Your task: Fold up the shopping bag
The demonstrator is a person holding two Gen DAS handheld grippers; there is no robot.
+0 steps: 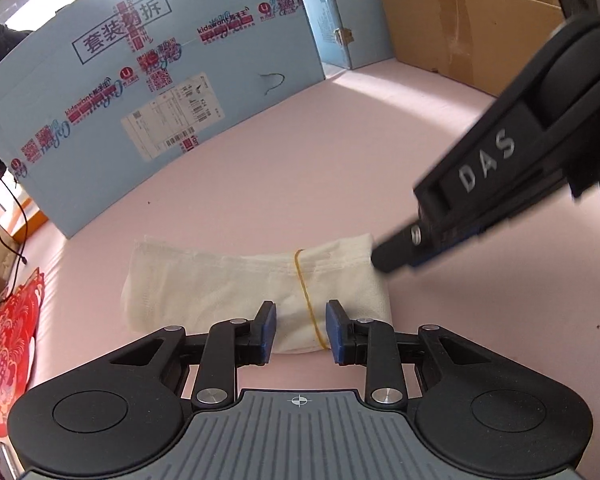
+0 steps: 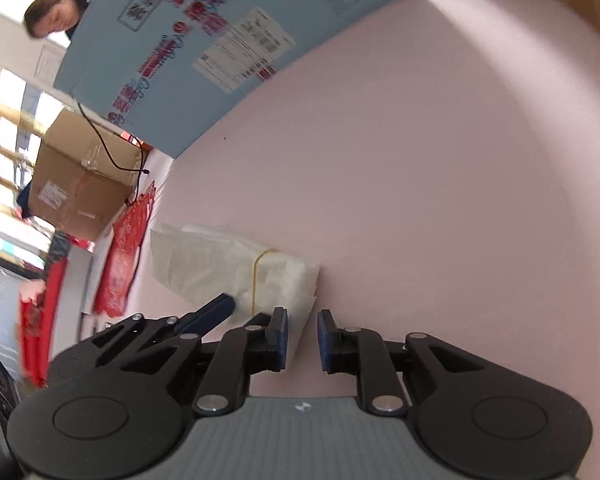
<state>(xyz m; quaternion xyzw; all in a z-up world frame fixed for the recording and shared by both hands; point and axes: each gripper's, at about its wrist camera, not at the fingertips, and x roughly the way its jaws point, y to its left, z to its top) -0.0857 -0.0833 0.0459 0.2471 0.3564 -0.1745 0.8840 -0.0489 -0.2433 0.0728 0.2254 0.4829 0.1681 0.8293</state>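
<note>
- Left side first: the black left gripper with blue pads (image 1: 301, 330) hangs over the near edge of the folded white fabric shopping bag (image 1: 236, 292). Its jaws are apart and pinch nothing.
- The bag lies flat on the pink table cover (image 1: 340, 160), with a thin yellow rubber band (image 1: 306, 296) round it.
- The right gripper (image 2: 302, 340) is by the bag's right end, jaws apart, empty.
- Looks like the finishing step to me. Next move just needs both backing off cleanly without snagging the band.
</note>
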